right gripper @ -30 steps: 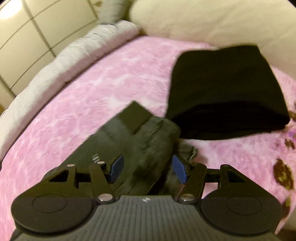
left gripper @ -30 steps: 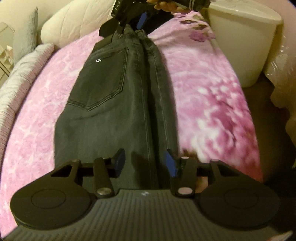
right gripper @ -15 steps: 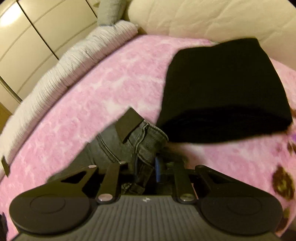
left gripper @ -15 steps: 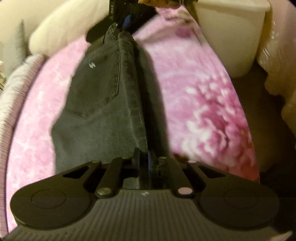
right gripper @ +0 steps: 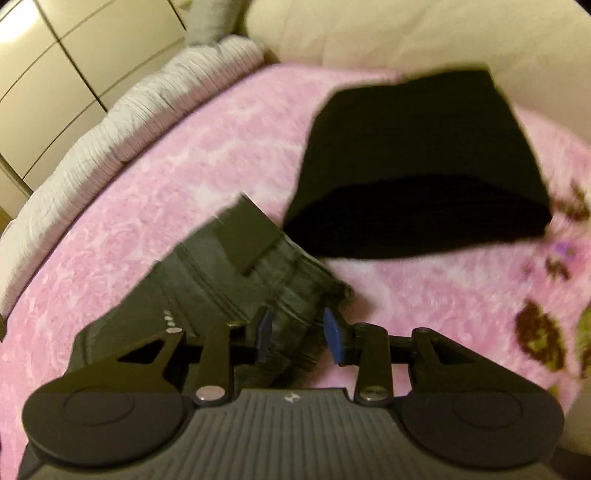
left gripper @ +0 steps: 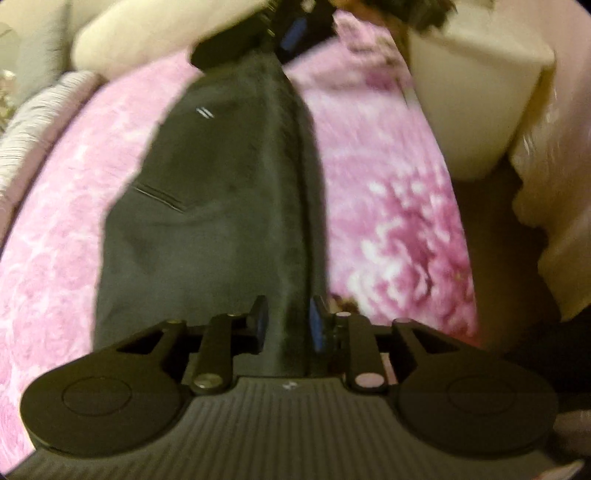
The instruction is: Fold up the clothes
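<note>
Dark grey jeans [left gripper: 207,221] lie lengthwise on the pink bedspread [left gripper: 388,184], folded leg over leg with a back pocket facing up. My left gripper [left gripper: 288,325] is at their near end, partly open, and a ridge of denim runs between its blue pads. The right gripper [right gripper: 295,332] is at the waistband end of the jeans [right gripper: 221,280], also partly open with bunched denim between its fingers. It shows blurred at the top of the left wrist view, right gripper [left gripper: 295,29].
A folded black garment [right gripper: 413,166] lies on the bed just beyond the waistband. A cream pillow [right gripper: 406,33] and a grey striped blanket [right gripper: 129,110] line the bed's far sides. A white bin [left gripper: 476,92] stands beside the bed, with floor beyond the right edge.
Half a second ago both grippers were shut on the jeans. Both have since opened partway, and the denim now sits loose between the pads. The views are blurred by motion.
</note>
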The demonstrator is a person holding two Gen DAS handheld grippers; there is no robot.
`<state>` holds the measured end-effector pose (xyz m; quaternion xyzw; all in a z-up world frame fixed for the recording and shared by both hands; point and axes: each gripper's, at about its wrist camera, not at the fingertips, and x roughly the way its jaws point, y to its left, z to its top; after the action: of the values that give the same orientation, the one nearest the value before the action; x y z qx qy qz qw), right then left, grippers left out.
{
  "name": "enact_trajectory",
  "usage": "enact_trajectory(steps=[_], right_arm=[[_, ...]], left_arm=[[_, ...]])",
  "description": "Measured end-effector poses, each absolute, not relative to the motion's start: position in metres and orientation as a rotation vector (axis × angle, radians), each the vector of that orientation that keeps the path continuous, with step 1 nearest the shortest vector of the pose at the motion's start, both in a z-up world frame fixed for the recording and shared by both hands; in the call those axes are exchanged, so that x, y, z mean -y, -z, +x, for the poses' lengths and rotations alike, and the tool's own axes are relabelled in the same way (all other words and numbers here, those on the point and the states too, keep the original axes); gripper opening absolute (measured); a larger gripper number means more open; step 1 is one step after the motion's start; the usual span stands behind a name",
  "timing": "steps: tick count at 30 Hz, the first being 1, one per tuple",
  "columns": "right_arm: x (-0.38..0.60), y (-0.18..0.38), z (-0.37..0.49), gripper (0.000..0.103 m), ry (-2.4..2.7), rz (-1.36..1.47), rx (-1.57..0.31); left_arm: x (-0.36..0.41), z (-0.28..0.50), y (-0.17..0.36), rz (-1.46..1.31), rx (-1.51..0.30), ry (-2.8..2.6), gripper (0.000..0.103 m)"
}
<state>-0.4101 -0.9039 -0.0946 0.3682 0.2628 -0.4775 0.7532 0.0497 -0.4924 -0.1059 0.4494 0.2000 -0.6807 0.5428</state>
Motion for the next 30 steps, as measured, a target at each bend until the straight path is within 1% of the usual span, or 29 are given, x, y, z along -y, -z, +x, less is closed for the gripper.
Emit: enact_trajectory(steps=[5, 8, 11, 13, 14, 15, 16, 17, 18, 20, 22, 27, 28, 29, 30], right_arm=[[0.891, 0.082, -0.357, 0.037, 0.868, 0.654, -0.593], [0.888, 0.08, -0.322, 0.036, 0.752, 0.573, -0.609], [0.904, 0.102, -0.303, 0.036, 0.701, 0.596, -0.672], [0.914, 0.108, -0.307, 0.036, 0.707, 0.618, -0.685], [0.92, 0.104, -0.315, 0.037, 0.717, 0.618, -0.672], [0.927, 0.099, -0.323, 0.044, 0.728, 0.612, -0.656], [0.935, 0.094, -0.33, 0.05, 0.738, 0.596, -0.645], [0.944, 0.09, -0.335, 0.066, 0.744, 0.571, -0.647], [0.958, 0.089, -0.335, 0.078, 0.739, 0.556, -0.661], [0.991, 0.092, -0.331, 0.077, 0.714, 0.541, -0.704], [1.021, 0.106, -0.323, 0.077, 0.684, 0.551, -0.755], [1.066, 0.148, -0.306, 0.075, 0.57, 0.665, -0.848], [1.067, 0.151, -0.307, 0.071, 0.554, 0.68, -0.844], [1.069, 0.151, -0.31, 0.049, 0.537, 0.699, -0.839], [1.067, 0.151, -0.313, 0.035, 0.535, 0.708, -0.84]], left_arm=[[0.515, 0.098, 0.09, 0.989, -0.441, 1.476, 0.025], [0.549, 0.133, 0.093, 0.974, -0.41, 1.404, 0.03], [0.58, 0.166, 0.104, 0.955, -0.424, 1.361, 0.031], [0.595, 0.184, 0.111, 0.938, -0.453, 1.346, 0.032], [0.602, 0.192, 0.114, 0.928, -0.472, 1.342, 0.036], [0.608, 0.199, 0.117, 0.918, -0.492, 1.338, 0.04], [0.612, 0.209, 0.12, 0.899, -0.522, 1.328, 0.042], [0.614, 0.217, 0.123, 0.881, -0.555, 1.328, 0.044], [0.616, 0.223, 0.126, 0.864, -0.587, 1.329, 0.047], [0.618, 0.23, 0.133, 0.862, -0.625, 1.322, 0.05], [0.618, 0.231, 0.142, 0.87, -0.654, 1.321, 0.052], [0.613, 0.229, 0.161, 0.871, -0.72, 1.301, 0.052], [0.611, 0.225, 0.162, 0.895, -0.707, 1.3, 0.052], [0.608, 0.222, 0.163, 0.896, -0.695, 1.288, 0.052], [0.606, 0.219, 0.163, 0.896, -0.684, 1.277, 0.051]])
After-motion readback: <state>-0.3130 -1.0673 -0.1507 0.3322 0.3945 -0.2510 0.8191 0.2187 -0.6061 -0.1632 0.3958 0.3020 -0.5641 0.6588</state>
